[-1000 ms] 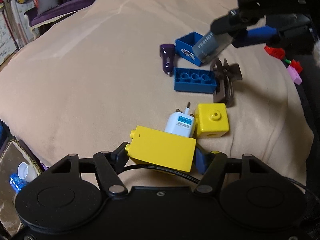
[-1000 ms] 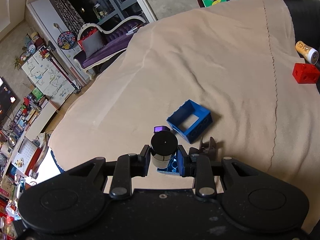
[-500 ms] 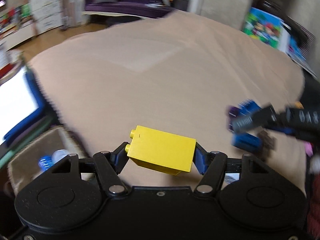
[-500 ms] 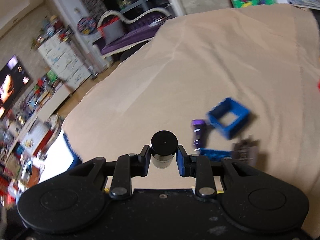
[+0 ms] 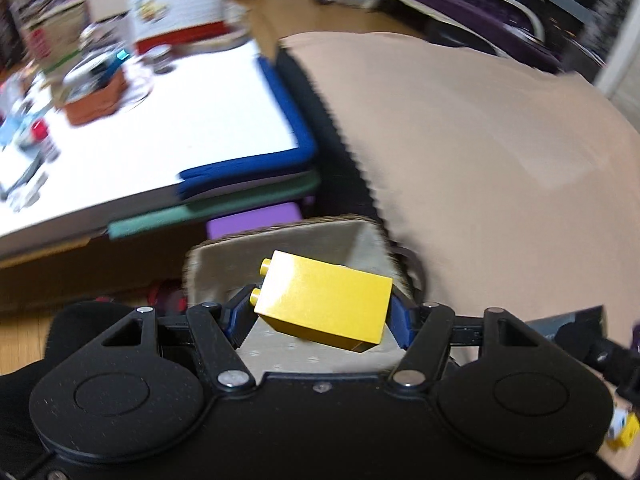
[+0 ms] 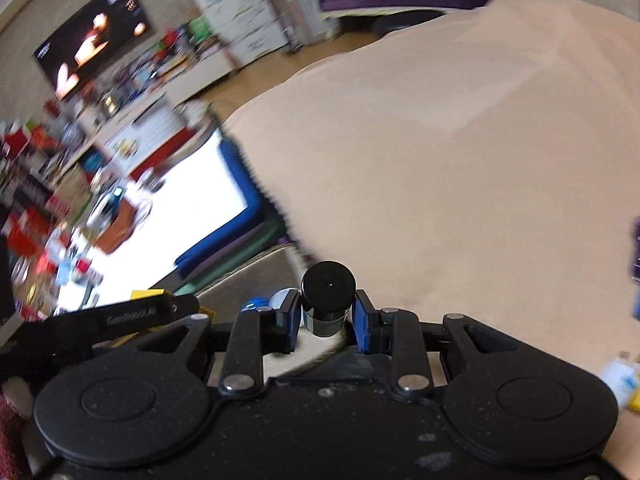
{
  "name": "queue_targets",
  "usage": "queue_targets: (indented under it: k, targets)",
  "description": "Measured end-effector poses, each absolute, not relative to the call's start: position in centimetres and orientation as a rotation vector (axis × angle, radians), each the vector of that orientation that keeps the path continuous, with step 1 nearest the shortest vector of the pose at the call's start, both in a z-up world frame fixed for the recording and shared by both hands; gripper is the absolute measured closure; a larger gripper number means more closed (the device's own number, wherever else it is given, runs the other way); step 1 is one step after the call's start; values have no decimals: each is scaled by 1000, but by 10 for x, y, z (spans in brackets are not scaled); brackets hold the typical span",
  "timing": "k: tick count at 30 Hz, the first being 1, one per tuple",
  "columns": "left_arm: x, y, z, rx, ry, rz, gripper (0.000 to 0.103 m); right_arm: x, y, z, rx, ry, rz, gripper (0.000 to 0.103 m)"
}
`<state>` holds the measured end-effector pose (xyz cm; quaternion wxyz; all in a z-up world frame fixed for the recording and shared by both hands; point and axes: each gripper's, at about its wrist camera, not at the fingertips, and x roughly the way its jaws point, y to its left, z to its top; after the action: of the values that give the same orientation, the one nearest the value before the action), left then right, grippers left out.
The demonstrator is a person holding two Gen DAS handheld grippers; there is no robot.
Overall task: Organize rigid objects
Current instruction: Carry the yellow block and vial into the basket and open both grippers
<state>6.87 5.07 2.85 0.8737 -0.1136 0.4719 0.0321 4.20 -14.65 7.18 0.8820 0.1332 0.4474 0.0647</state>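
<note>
Left claw (image 5: pixel 320 312) grips a glossy yellow rectangular plastic building block (image 5: pixel 326 304) by its two ends, jaws fairly wide, the block tilted with its two studs toward the left. Right claw (image 6: pixel 327 318) is squeezed narrow around a small black-capped cylindrical canister (image 6: pixel 328 300), held upright between the blue pads.

Just beyond both claws sits a beige fabric-lined basket with a woven rim (image 5: pixel 280 232), on the floor at the near edge of the tan cloth-covered bed (image 5: pixel 500 140). The block hangs over the basket's open mouth; the canister hovers by its right rim. Farther left lies a white board with a blue padded edge (image 5: pixel 160 140), carrying blurred clutter.

Judged from here, both claws crowd one small opening, so they may knock each other, or the tilted block may strike the rim and bounce onto the floor. Released near the rim, the round canister could roll away.

Only the left view shows the basket's lining. The right view alone shows a television (image 6: pixel 92 52) far off, and small blue-and-white things (image 6: pixel 268 300) in the basket.
</note>
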Motion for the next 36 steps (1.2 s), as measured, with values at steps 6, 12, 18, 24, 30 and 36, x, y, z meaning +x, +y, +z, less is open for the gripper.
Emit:
queue_targets:
  k: [6, 12, 18, 24, 30, 36]
  targets:
    - [73, 77, 8, -288, 994, 167, 42, 74, -96, 67, 203, 959, 166, 76]
    - [80, 81, 1, -300, 1023, 180, 42, 90, -70, 47, 155, 1004, 155, 76]
    - [81, 82, -3, -286, 1056, 204, 42, 95, -59, 21, 136, 1050, 139, 76]
    - [83, 81, -2, -271, 1070, 214, 35, 99, -56, 11, 130, 1049, 116, 70]
    - [80, 81, -2, -265, 1068, 212, 33, 92, -61, 9, 144, 1045, 101, 65]
    - [77, 81, -1, -260, 1065, 210, 28, 85, -68, 7, 153, 1055, 85, 61]
